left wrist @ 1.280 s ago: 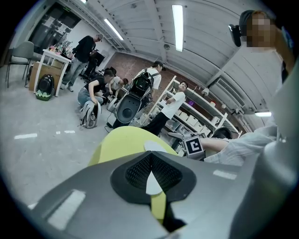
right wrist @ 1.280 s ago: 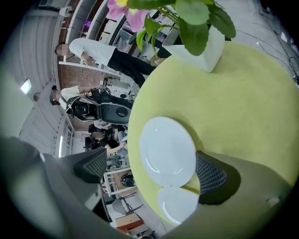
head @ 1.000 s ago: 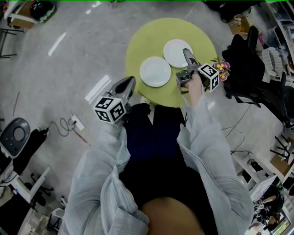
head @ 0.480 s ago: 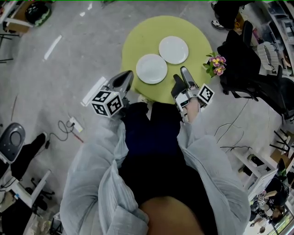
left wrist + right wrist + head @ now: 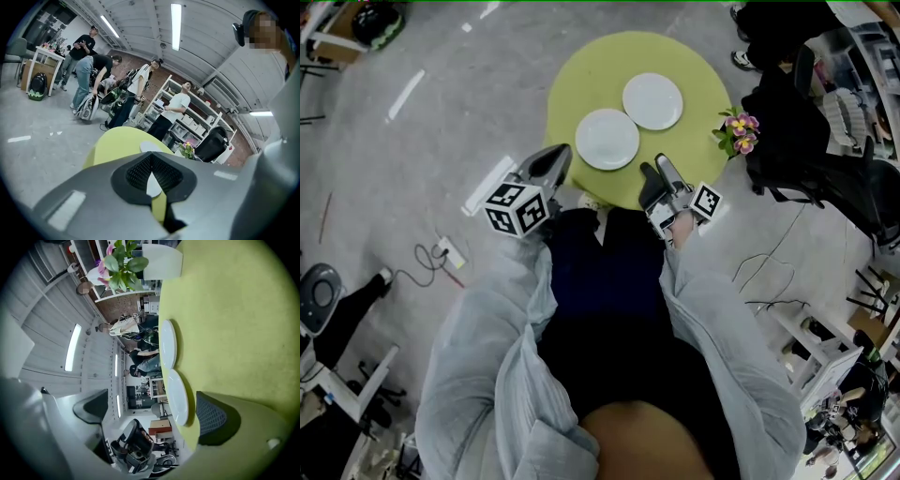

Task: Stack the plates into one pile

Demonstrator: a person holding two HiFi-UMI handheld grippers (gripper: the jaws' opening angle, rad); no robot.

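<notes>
White near plate [image 5: 607, 139] just beside far plate [image 5: 652, 101], unstacked, on green worktop [image 5: 572, 84] | right hand-held gripper [image 5: 652, 172] jaws wide apart, empty, at near edge, likely lining up a rim grasp | left hand-held gripper [image 5: 559, 157] jaws together, empty, idle beside worktop edge

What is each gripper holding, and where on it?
Nothing. The left gripper is shut and empty; the right gripper is open, short of the plates on the table.
</notes>
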